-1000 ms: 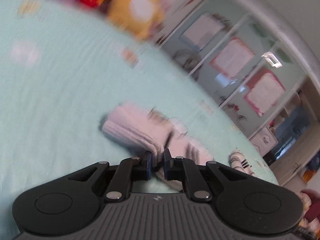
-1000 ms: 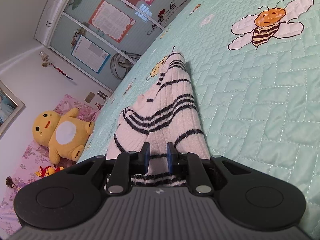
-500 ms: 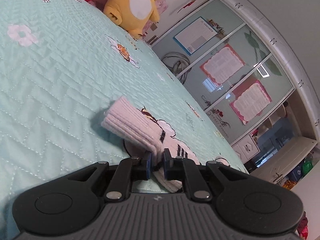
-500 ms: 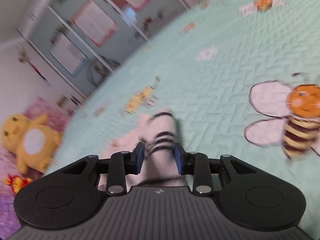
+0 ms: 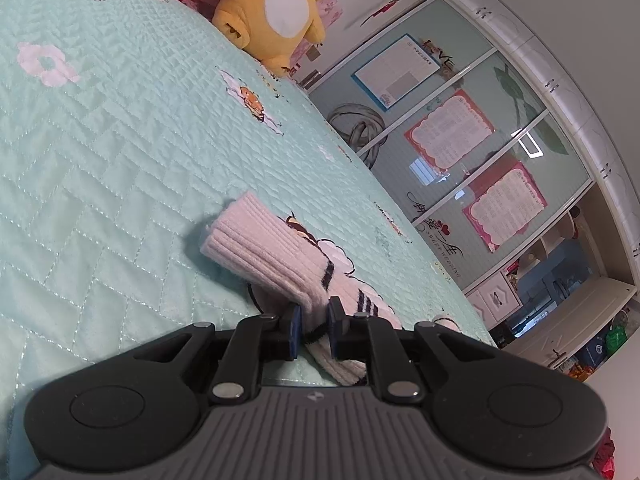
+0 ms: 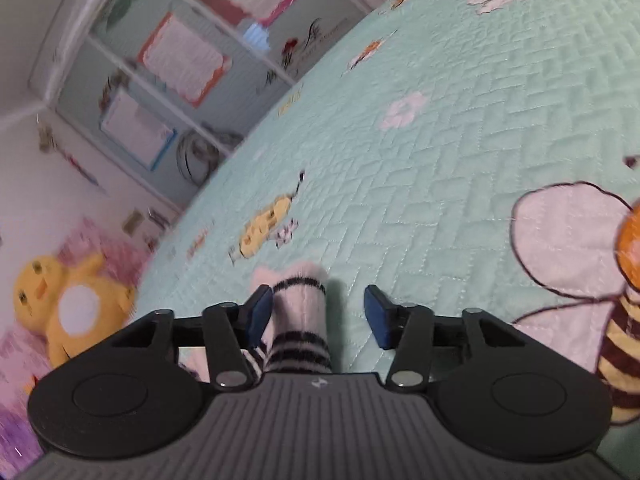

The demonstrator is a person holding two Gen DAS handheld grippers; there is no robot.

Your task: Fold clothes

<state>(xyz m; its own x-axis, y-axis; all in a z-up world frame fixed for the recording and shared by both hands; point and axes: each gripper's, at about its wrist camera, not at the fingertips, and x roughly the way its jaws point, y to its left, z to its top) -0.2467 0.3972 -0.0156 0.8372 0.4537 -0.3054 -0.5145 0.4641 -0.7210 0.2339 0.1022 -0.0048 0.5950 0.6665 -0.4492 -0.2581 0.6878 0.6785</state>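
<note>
currently your right gripper stands with its jaws parted, having just been opening; the striped end of the sock lies between them, against the left pad, while the right pad stands clear of it with bare quilt in the gap. a second ago those jaws were pinched on the sock and the whole striped length stretched ahead of the camera; now only a short folded stub shows, so the end appears to have been carried over and let go. judged from that, the fold of this sock is laid and the release is under way, though not cleared. your left gripper is nearly closed, clamped on the sock near its striped part, as it was a second ago, and acts as the anchor. the left wrist view shows what the right does not: the ribbed cuff lying flat on the quilt beyond the fingers, and the wardrobe doors sharp. the right wrist view, somewhat blurred, alone shows the large bee pattern just beside the work. both show the yellow plush toy at the far edge of the bed.
</note>
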